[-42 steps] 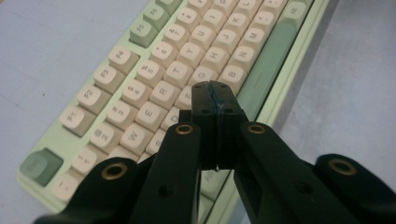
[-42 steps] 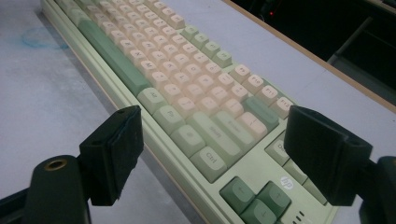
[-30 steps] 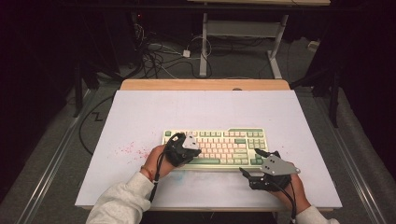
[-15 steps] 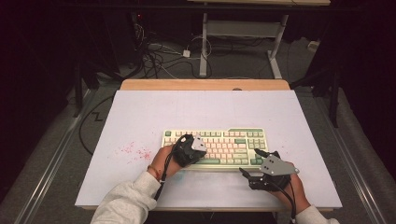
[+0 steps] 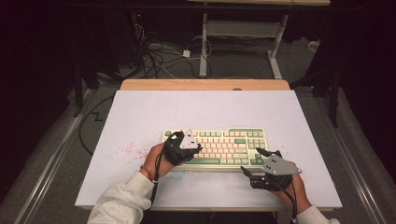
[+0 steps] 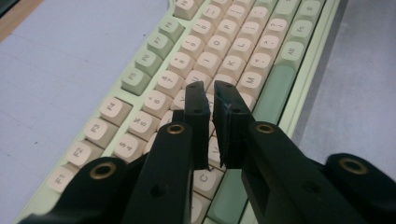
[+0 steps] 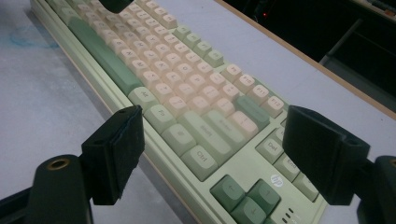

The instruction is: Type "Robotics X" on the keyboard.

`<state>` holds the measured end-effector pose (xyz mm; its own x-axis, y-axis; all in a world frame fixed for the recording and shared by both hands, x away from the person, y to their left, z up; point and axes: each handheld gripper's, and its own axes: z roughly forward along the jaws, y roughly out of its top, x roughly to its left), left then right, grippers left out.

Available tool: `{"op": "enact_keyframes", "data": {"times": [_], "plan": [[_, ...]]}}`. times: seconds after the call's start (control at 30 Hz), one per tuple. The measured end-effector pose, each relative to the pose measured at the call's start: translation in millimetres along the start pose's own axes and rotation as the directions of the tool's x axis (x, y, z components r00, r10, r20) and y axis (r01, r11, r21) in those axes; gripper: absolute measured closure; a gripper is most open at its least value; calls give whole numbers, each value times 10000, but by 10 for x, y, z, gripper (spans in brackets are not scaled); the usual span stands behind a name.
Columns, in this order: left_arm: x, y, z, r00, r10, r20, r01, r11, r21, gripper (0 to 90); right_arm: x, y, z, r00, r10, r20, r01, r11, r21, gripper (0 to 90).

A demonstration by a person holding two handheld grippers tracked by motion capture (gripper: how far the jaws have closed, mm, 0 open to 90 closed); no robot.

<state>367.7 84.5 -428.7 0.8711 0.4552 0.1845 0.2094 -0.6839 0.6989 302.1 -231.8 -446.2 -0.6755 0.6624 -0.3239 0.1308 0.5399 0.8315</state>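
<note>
A pale green keyboard [image 5: 229, 144] with cream and green keys lies on the white table top [image 5: 205, 112], near its front. My left gripper [image 5: 199, 149] hovers over the keyboard's left half. In the left gripper view the keyboard [image 6: 219, 42] runs under this left gripper [image 6: 210, 93]; its jaws have just been opening and stand a thin slit apart, with nothing between them. My right gripper [image 5: 251, 160] rests at the keyboard's front right corner, jaws wide open. In the right gripper view the right gripper [image 7: 215, 123] frames the keyboard [image 7: 187, 93] around its lower right keys without touching it.
Faint red specks [image 5: 128, 149] mark the table left of the keyboard. A wooden strip [image 5: 205, 84] edges the far side. Beyond it, cables [image 5: 159, 56] and a desk frame [image 5: 243, 32] stand on the dark floor.
My left gripper has shifted slightly to the right over the keyboard's left keys. The right gripper has stayed in place.
</note>
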Motion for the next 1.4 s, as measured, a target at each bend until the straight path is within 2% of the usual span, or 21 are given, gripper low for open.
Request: {"op": "enact_keyframes", "data": {"times": [0.07, 0.23, 0.37, 0.57, 0.63, 0.7, 0.77, 0.87, 1.0, 1.13, 1.17, 1.23, 1.37, 1.4], "plan": [[3, -19, -45, 10000, 18, -92, -20, 9998, -222, 777, -4, -1, -1, 10000, 11, 34, -11, 10000, 8, 219], [-1, -58, -111, 9989, 157, -449, -176, 9989, -435, 678, -3, 1, 1, 10000, 1, 3, -1, 10000, 37, 220], [17, -94, -149, 9981, 76, -611, -111, 9982, -583, 619, -5, 1, 1, 10000, 18, 33, -18, 10000, 74, 221], [20, -149, -183, 9983, 139, -563, -176, 9976, -662, 423, -9, 0, 1, 10000, 39, 16, -39, 10000, 80, 224], [10, -170, -208, 9969, 199, -760, -253, 9971, -714, 367, -11, 0, 1, 10000, 35, 17, -35, 10000, 79, 224], [5, -180, -238, 9947, 268, -996, -345, 9964, -772, 351, -14, -2, 0, 10000, 40, 18, -40, 10000, 82, 230], [8, -196, -272, 9942, 125, -1066, -236, 9944, -1032, 284, -16, -6, 0, 9999, 90, 60, -90, 9999, 121, 236], [2, -231, -313, 9896, 34, -1438, -213, 9922, -1226, 202, -23, -3, -3, 9999, 126, 63, -126, 9999, 115, 265], [2, -299, -377, 9809, -140, -1939, -137, 9899, -1412, 193, -33, -2, -10, 9996, 228, 179, -231, 9996, 137, 307], [-12, -388, -462, 9720, -361, -2323, -50, 9847, -1741, 177, -65, -4, -24, 9988, 451, 166, -453, 9989, 92, 395], [-12, -412, -486, 9713, -373, -2350, -44, 9847, -1742, 177, -72, -4, -24, 9987, 480, 147, -481, 9988, 83, 446], [-23, -466, -520, 9653, -453, -2571, -16, 9838, -1794, 177, -85, -2, -24, 9983, 574, 52, -574, 9983, 92, 504], [-32, -590, -579, 9631, -630, -2615, 125, 9816, -1904, 177, -111, 22, -28, 9975, 674, -200, -671, 9977, 132, 663], [-39, -621, -587, 9644, -668, -2557, 164, 9808, -1942, 177, -116, 29, -26, 9974, 675, -252, -672, 9976, 150, 709]]}}
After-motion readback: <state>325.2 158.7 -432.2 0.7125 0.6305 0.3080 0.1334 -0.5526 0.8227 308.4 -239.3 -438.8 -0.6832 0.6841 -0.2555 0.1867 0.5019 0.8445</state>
